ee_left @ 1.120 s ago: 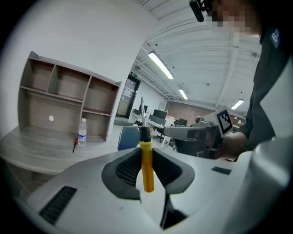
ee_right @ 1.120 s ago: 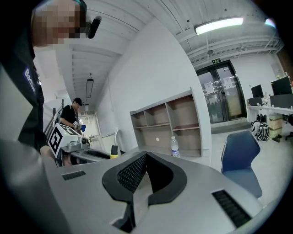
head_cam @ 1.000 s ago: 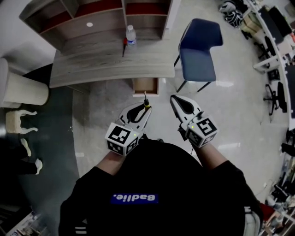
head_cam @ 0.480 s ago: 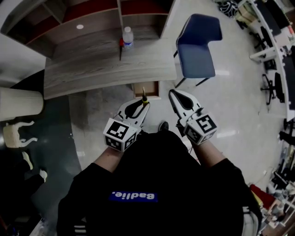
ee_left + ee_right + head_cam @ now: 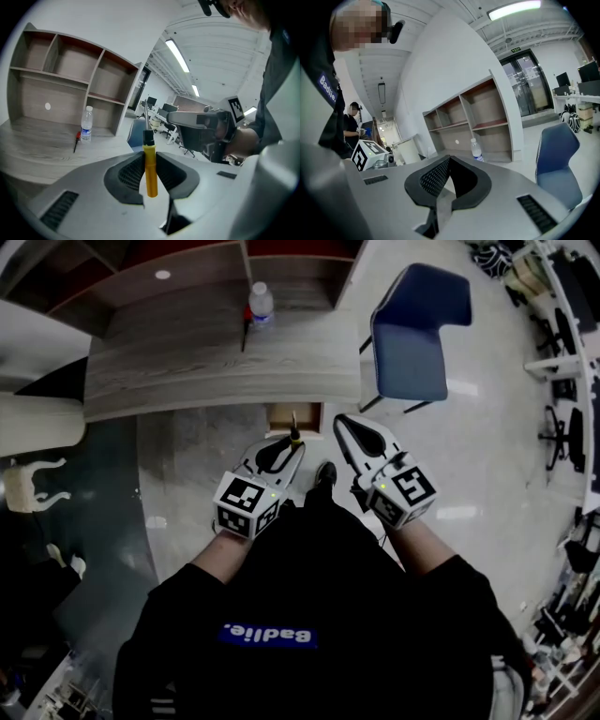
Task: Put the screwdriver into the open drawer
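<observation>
A screwdriver [image 5: 151, 169] with a yellow handle and black collar stands upright between my left gripper's [image 5: 150, 172] pads, which are shut on the handle. In the head view the left gripper [image 5: 289, 444] holds the screwdriver [image 5: 294, 434] just short of the small open wooden drawer [image 5: 292, 417] under the desk's front edge. My right gripper [image 5: 343, 426] hovers beside it on the right, level with the drawer's right side. In its own view the right gripper [image 5: 449, 163] is shut with nothing in it.
A wooden desk [image 5: 187, 371] with a shelf unit stretches ahead; a water bottle [image 5: 260, 304] and a red-handled tool [image 5: 246, 329] lie on it. A blue chair [image 5: 417, 334] stands to the right. A white round stand [image 5: 37, 423] is at the left.
Both grippers have moved forward and a little down toward the desk, so the screwdriver's tip now sits at the drawer's near edge. The left grip is unchanged.
</observation>
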`<move>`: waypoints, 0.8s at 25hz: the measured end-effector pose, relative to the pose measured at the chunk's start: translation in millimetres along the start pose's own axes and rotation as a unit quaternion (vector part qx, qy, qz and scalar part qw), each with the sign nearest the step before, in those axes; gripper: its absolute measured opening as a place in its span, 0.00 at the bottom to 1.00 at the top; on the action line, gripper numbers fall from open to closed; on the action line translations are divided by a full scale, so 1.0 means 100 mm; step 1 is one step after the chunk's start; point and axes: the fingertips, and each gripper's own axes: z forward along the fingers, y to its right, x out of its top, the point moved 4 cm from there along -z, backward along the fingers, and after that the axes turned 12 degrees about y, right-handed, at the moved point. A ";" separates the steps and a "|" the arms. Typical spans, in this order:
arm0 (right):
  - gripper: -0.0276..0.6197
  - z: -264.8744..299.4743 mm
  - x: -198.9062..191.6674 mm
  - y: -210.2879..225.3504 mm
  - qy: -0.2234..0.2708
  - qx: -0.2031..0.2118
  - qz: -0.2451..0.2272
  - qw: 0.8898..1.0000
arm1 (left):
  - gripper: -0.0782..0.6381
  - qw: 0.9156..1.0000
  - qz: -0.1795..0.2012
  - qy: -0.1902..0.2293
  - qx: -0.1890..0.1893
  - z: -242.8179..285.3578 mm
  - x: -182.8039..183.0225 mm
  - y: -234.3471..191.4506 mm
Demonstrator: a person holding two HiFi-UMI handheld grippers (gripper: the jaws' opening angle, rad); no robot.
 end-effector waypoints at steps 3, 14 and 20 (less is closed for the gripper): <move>0.09 0.02 -0.06 0.11 -0.012 0.011 0.007 1.000 | 0.21 1.000 -0.008 -0.009 0.014 0.13 -0.11 -0.02; 0.09 0.00 -0.21 0.29 -0.031 0.030 0.016 0.999 | 0.21 0.997 -0.007 -0.054 0.053 0.41 -0.58 -0.21; 0.09 -0.01 -0.26 0.36 -0.034 0.030 0.014 0.999 | 0.21 0.995 -0.006 -0.074 0.062 0.50 -0.77 -0.30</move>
